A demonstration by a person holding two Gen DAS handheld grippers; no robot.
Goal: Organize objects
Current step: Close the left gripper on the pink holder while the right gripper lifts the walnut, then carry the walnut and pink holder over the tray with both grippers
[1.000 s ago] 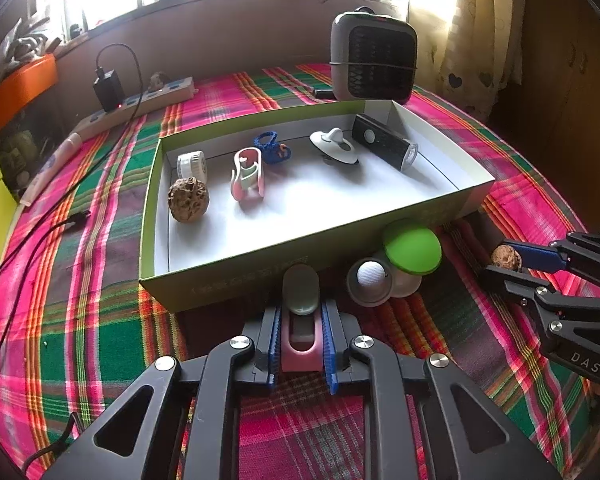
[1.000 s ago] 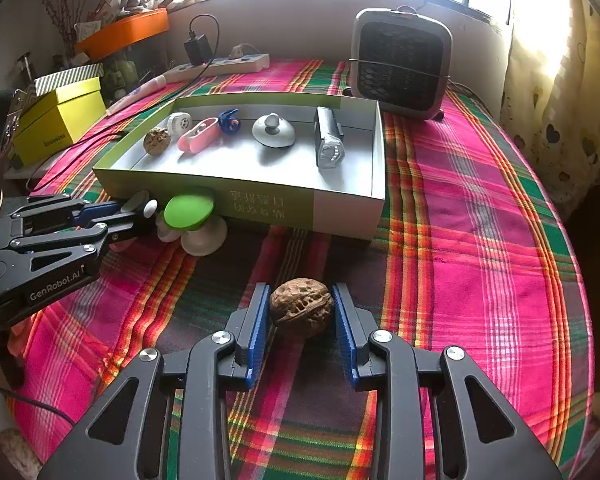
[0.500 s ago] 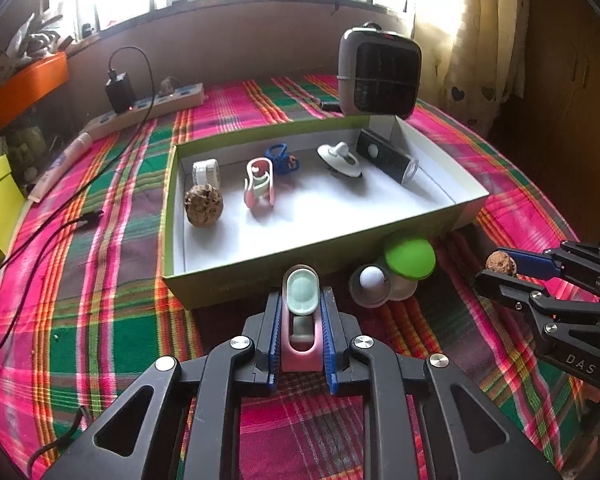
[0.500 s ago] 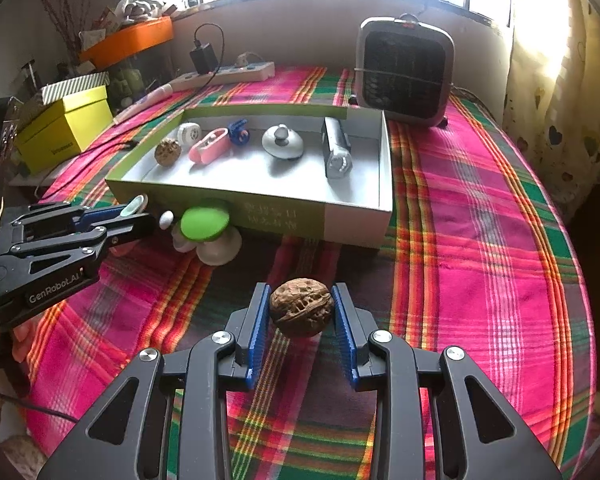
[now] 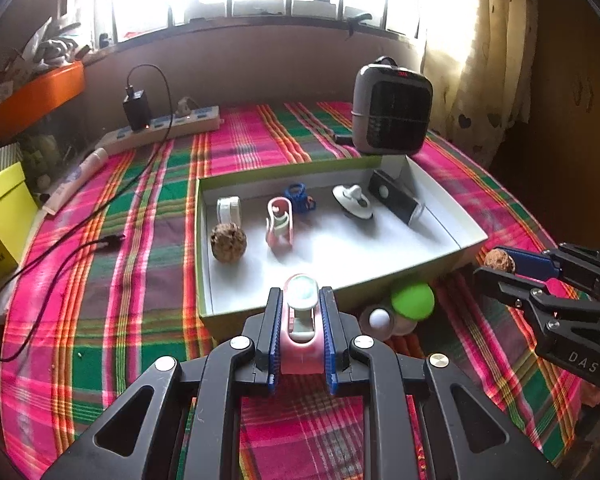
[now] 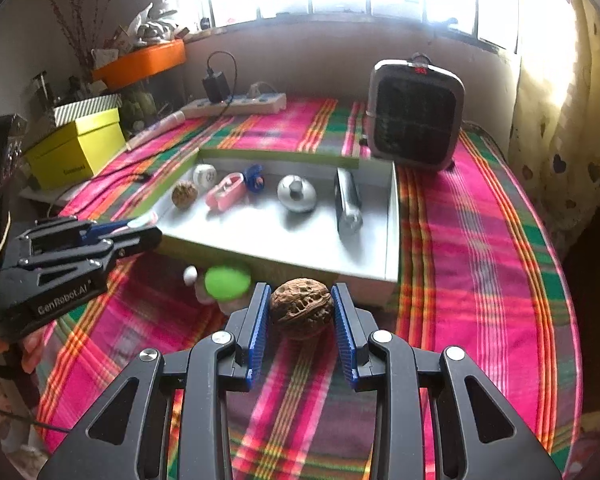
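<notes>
Both grippers have risen. Left gripper [image 5: 300,320] stays clenched on a pink plastic clip [image 5: 302,326]; right gripper [image 6: 302,314] grasps a wrinkled brown walnut [image 6: 301,307]. Ahead of the fingers, six items already lie in the green-walled cardboard tray [image 5: 440,264]; a green-capped piece [image 5: 412,301] waits outside on the plaid tablecloth [image 5: 100,300], near a window.

We see a rough, wrinkled walnut [image 6: 301,312], a glossy pink plastic clip [image 5: 302,328], a woven plaid cloth [image 6: 480,240] on the bench, a matt cardboard box [image 5: 440,196], and ribbed blue fingers [image 6: 259,332].
</notes>
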